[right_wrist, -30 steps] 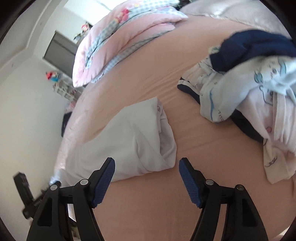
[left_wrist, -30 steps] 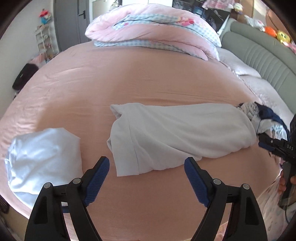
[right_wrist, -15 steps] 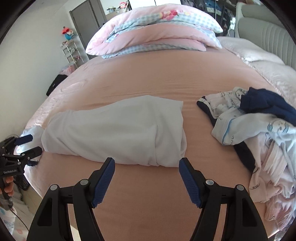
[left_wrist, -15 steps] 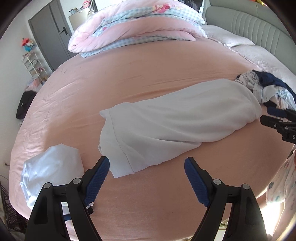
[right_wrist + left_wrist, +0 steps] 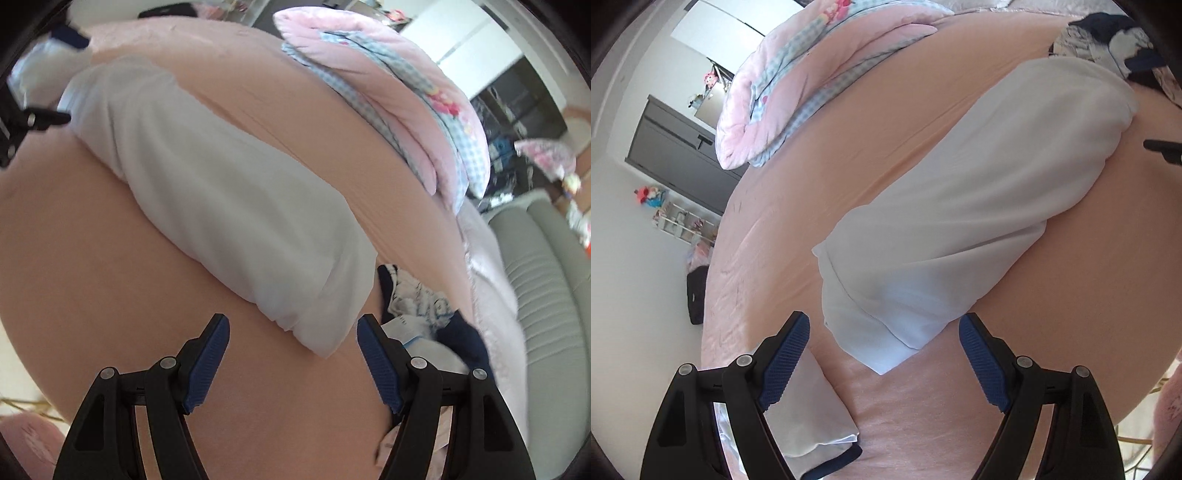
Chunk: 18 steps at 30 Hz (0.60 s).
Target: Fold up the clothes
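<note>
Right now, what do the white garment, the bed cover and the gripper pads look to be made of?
White garment: thin, matte woven or knit cloth, probably cotton; soft folds and a stitched hem.
Bed cover: peach fabric with slight sheen and fine creases, maybe brushed microfibre; unsure.
Gripper pads: blue, cross-hatched, likely rubber or soft plastic, on glossy black plastic fingers.

left claw (image 5: 884, 354) rolled, closed in on white garment (image 5: 960, 221) hem at 12 o'clock | right claw (image 5: 293, 354) rolled, swung to its other end | garment unmoved, untouched
</note>
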{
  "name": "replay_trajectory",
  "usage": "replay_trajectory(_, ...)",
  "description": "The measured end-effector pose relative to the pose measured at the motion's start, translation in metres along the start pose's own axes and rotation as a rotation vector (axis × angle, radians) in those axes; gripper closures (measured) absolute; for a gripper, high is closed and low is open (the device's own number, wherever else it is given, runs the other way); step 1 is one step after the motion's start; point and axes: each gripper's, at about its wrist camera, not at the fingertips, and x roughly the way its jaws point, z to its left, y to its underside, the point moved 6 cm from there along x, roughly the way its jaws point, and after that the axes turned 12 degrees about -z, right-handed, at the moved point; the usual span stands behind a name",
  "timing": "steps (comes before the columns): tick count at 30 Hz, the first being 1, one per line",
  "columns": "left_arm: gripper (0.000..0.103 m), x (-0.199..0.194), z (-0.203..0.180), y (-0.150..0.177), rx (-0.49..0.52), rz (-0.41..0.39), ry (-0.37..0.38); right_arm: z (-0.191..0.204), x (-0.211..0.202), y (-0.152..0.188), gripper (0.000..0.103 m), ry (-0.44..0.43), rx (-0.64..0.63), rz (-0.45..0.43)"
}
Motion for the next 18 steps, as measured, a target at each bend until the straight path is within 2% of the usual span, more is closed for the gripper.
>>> replay_trajectory(3,0.020,0.004,-0.007,0.005,0.092,-0.014,-0.045,0.011,0.003,0.002,0.032,0.051,-0.157,0.006)
replay_trajectory(8,0.020,0.002,-0.014,0.008,0.274,-0.090,-0.177,0.023,0.007,0.003,0.032,0.116,-0.317,0.008)
replay_trajectory(15,0.020,0.008,-0.033,0.017,0.530,-0.137,-0.286,0.032,0.014,0.003,0.032,0.172,-0.442,-0.010)
replay_trajectory(18,0.020,0.009,-0.035,0.023,0.578,-0.148,-0.336,0.030,0.019,0.002,0.032,0.190,-0.467,-0.008)
